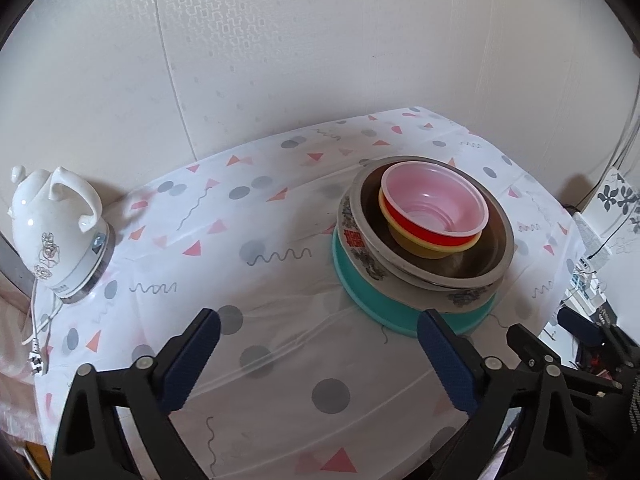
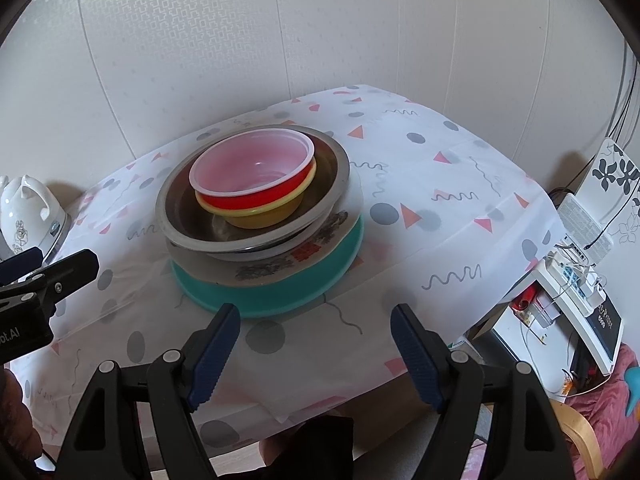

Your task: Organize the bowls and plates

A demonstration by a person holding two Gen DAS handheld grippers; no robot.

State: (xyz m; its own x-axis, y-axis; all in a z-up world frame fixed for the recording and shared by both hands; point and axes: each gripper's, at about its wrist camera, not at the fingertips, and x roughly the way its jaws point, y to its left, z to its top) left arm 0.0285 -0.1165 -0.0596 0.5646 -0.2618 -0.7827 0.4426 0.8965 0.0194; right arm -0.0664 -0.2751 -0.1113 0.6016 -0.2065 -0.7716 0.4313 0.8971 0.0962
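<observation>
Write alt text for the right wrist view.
A stack of dishes sits on a patterned tablecloth: red bowl in yellow bowl, in a metal bowl, on plates. The open right gripper hovers before it, empty.

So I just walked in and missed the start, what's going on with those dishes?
A person holds tongs in each hand, and both the left tongs and right tongs are open and empty, short of the dishes. The dishes sit in one stack: a red bowl in a yellow bowl, inside a metal bowl, on a patterned plate and a teal plate.
</observation>
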